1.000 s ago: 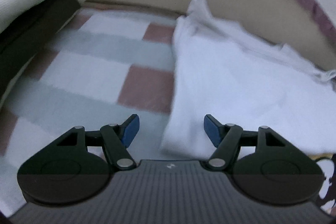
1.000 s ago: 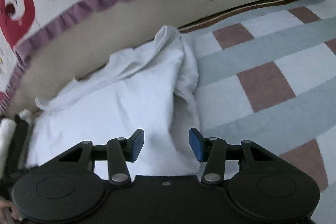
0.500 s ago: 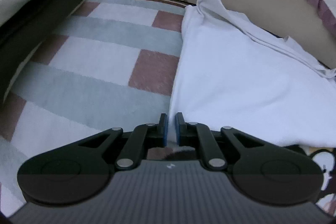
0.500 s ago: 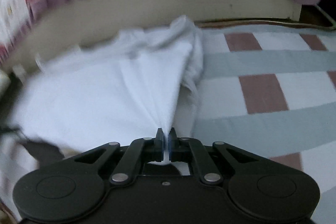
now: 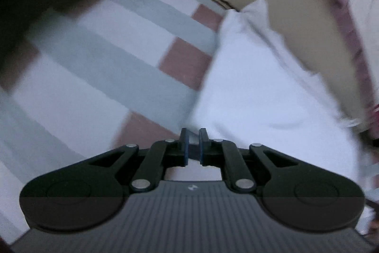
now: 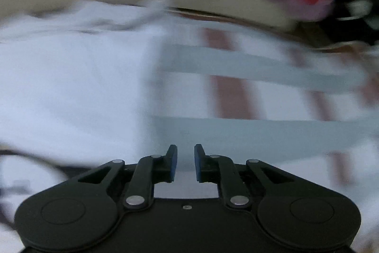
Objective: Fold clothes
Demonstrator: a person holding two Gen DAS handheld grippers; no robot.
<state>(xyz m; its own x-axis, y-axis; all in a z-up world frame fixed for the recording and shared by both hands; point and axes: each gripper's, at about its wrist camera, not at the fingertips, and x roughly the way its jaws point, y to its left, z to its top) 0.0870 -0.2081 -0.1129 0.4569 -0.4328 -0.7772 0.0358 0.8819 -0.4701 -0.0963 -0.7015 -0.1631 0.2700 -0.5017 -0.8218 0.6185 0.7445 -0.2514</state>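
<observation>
White soft cotton garment (image 5: 260, 96) lies spread on my checked grey, white and brown rug (image 5: 99, 58), against the beige bed base. Left gripper (image 5: 193, 144) is nipped nearly closed on its near corner. Right gripper (image 6: 186, 163) sits narrowly parted over rug, holding nothing. I judge it light, limp, prone to sag; grip hems or corners.

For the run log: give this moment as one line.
left gripper: shut on white garment | right gripper: open, empty | checked rug beneath
</observation>
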